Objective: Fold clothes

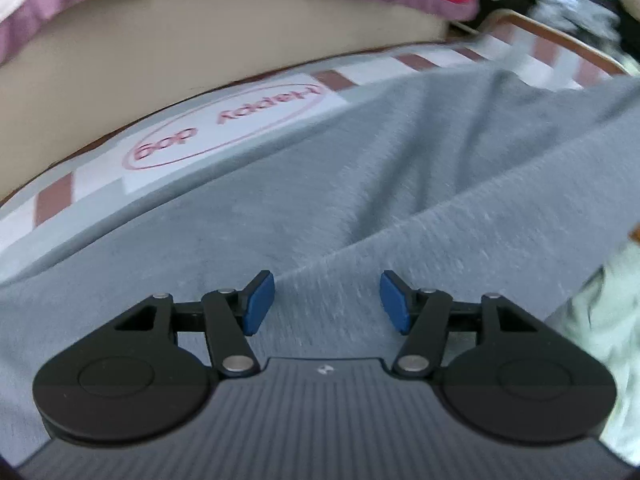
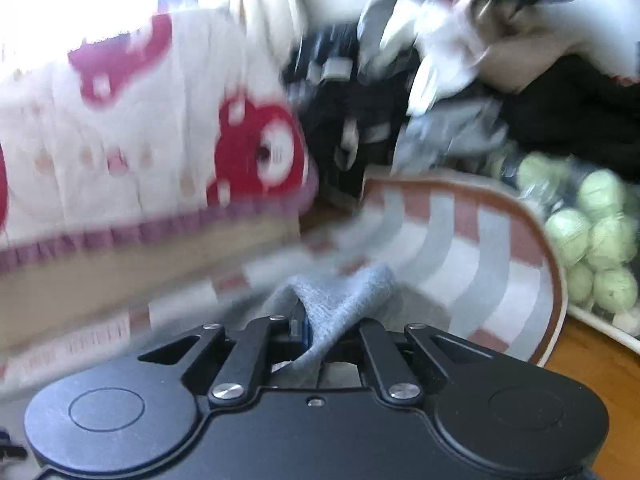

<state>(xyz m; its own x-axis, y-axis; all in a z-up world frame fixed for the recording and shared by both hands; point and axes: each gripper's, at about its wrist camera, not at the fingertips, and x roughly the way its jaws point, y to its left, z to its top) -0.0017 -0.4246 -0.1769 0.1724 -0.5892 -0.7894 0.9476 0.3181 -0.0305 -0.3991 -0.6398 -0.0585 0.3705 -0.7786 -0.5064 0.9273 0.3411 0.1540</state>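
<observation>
A grey-blue knit garment (image 1: 360, 184) lies spread over a striped mat (image 1: 432, 60), covering most of it, with soft creases running across the cloth. In the right wrist view a bunched corner of the same garment (image 2: 344, 312) rises in a folded peak just ahead of the right gripper (image 2: 320, 336), whose fingers are closed tight on the cloth, which passes down between them. The left gripper (image 1: 327, 304) hangs low over the flat part of the garment with its blue fingers (image 1: 260, 304) spread wide and nothing between them.

The mat has pale grey, white and reddish-brown stripes, a brown edge, and a white patch with an oval and the words "Happy dog" (image 1: 224, 124). Beyond it sits a bed (image 2: 132, 264) with a beige side, covered by a white blanket (image 2: 132, 128) with red shapes and a purple hem. To the right of the mat are a wooden floor (image 2: 600, 364), a bag of pale green balls (image 2: 596, 224), and a blurred heap of dark and white clothes (image 2: 440, 92)
</observation>
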